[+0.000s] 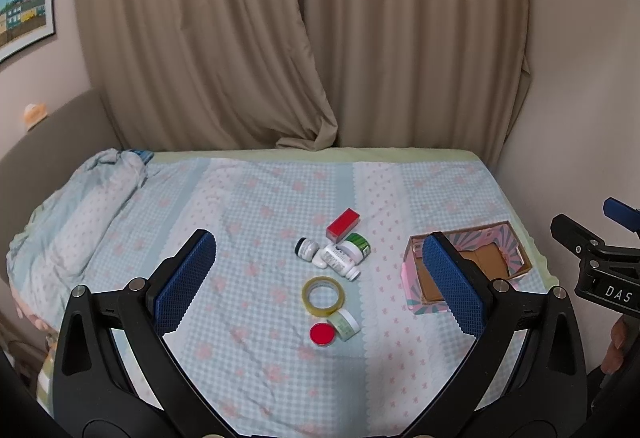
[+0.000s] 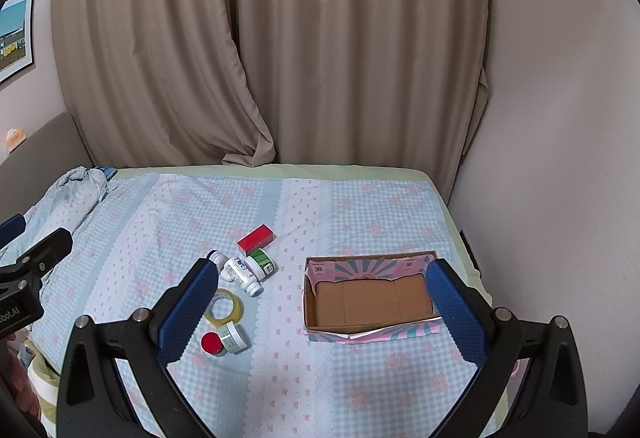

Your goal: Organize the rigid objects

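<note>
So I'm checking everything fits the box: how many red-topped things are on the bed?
2. A red block lies at the far end of the pile, beside the green-capped jar. A red-lidded jar stands nearest, just this side of the tape roll. None seems hidden.

My gripper pads point(image 1: 452, 290) are ribbed blue rubber on matt black plastic. The bedsheet point(image 1: 248, 222) is soft printed cloth, the box point(image 2: 372, 302) plain cardboard inside, and the tape roll point(image 1: 323, 296) glossy and clear.

1. One red box point(image 1: 342, 224).
2. One roll of clear tape point(image 1: 323, 296).
3. One open cardboard box point(image 2: 370, 301).
4. Two white bottles point(image 1: 340, 260) point(image 1: 307, 248) lying down.
5. One jar with a green label point(image 1: 357, 246).
6. One jar with a red lid point(image 1: 322, 334).
7. One small pale jar point(image 1: 344, 324).
</note>
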Demonstrator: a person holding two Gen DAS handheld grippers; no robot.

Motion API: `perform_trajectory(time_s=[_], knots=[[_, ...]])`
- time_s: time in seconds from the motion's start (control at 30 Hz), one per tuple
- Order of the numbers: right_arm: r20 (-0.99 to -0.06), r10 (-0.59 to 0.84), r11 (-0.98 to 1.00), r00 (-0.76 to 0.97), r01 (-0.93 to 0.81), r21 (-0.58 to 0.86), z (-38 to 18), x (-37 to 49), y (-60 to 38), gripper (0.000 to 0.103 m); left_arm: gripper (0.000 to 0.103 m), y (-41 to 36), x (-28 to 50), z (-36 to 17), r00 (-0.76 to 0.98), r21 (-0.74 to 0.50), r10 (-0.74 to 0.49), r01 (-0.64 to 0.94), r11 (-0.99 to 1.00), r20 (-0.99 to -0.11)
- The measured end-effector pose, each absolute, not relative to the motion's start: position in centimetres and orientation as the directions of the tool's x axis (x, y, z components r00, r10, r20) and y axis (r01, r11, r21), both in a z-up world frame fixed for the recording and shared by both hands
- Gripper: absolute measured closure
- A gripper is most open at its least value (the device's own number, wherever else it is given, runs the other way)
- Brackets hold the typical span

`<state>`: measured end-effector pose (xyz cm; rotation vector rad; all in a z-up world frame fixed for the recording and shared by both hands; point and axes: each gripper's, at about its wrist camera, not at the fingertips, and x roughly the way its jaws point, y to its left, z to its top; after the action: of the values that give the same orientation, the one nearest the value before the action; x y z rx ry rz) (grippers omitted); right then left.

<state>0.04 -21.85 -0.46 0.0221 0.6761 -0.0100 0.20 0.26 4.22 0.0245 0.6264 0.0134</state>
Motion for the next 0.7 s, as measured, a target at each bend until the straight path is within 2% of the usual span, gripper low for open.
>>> perform_trajectory(time_s=[0.7], knots=[[-0.626,-0.001,1.0,0.78,0.015,0.018,-0.8,-0.1,-21.6,0.0,0.001,0.2,0.1,3.1,0.804,0.014,0.005,0.005,1.0,-0.594]])
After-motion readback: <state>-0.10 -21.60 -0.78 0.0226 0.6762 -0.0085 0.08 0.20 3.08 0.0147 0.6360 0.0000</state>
